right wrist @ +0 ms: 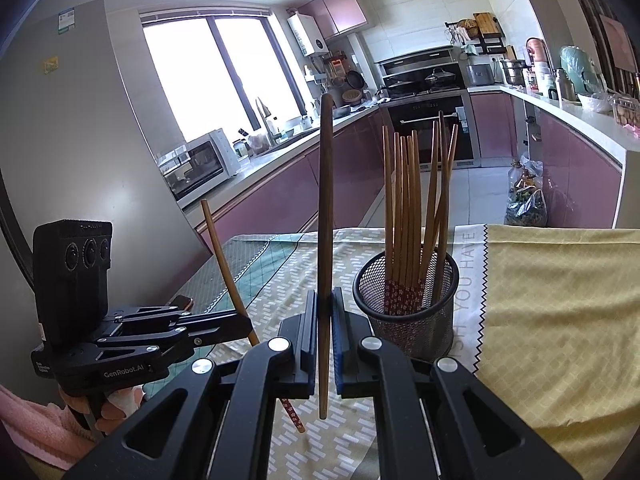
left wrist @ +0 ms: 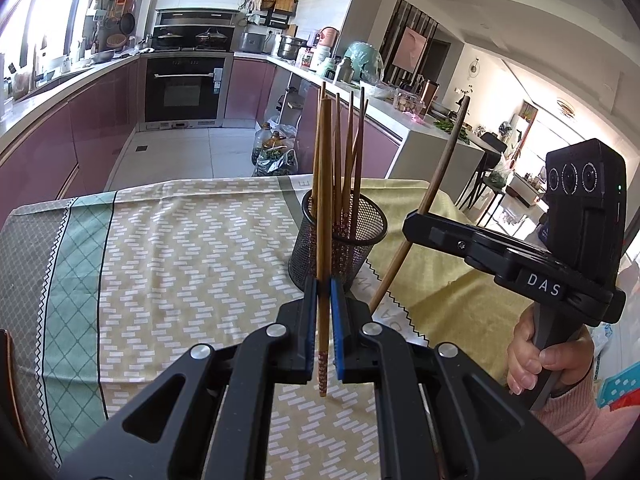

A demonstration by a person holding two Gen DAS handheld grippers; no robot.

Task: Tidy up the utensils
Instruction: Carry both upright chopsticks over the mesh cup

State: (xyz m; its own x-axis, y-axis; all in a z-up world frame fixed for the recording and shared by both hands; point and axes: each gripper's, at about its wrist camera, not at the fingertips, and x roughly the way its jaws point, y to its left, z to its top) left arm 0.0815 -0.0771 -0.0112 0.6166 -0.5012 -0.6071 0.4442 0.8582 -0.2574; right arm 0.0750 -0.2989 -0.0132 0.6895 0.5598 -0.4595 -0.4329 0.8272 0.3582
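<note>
With one chopstick (left wrist: 324, 216) clamped upright in the closed left gripper (left wrist: 324, 320) and a darker stick (right wrist: 325, 248) in the closed right gripper (right wrist: 325, 336), insertion into the mesh holder (right wrist: 406, 304), right of centre, is judged next, tips first.

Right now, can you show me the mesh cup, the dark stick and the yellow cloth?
mesh cup (right wrist: 408, 316): right wrist view, front wall.
dark stick (right wrist: 325, 200): right wrist view, middle of shaft, above the tongs.
yellow cloth (right wrist: 560, 300): right wrist view, bare middle.

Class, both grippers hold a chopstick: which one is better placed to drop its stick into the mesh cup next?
Probably the left gripper: its chopstick stands upright just before the mesh cup; the right gripper's stick tilts.
</note>
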